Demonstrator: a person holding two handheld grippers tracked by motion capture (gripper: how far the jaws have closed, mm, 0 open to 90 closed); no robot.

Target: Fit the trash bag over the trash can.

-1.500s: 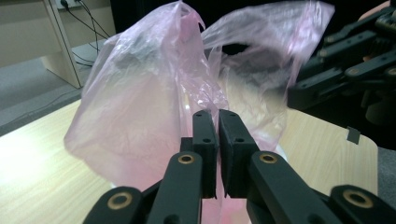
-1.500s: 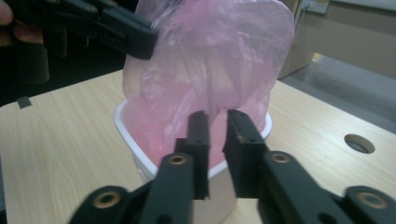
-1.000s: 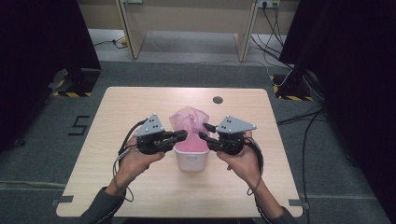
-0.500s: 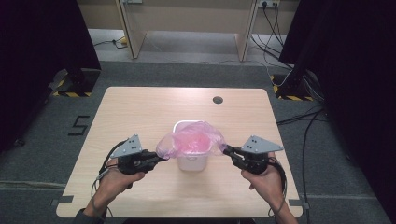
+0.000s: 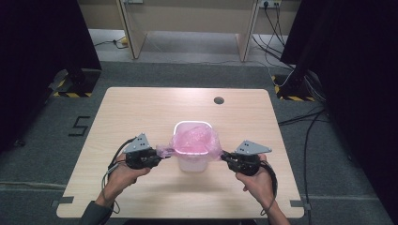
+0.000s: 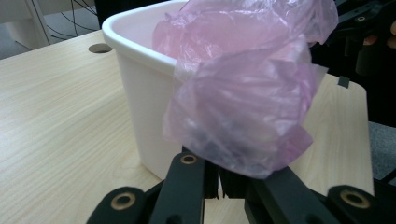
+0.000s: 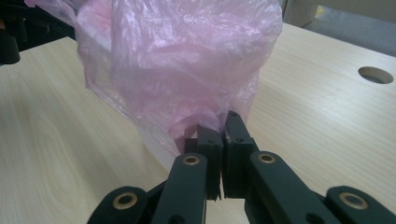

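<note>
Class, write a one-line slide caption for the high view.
Both grippers, left and right, stretch a pink bag over a white bin.

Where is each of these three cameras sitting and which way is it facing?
High view: above the person's side of the table, facing forward and down; both forearms, left gripper and right gripper show.
Left gripper view: rides the left gripper, looking along its shut jaws at the pink bag and white bin.
Right gripper view: rides the right gripper, looking along its shut jaws at the bag from the opposite side.
Shared: both gripper views show the bag pinched, and the wooden tabletop.
</note>
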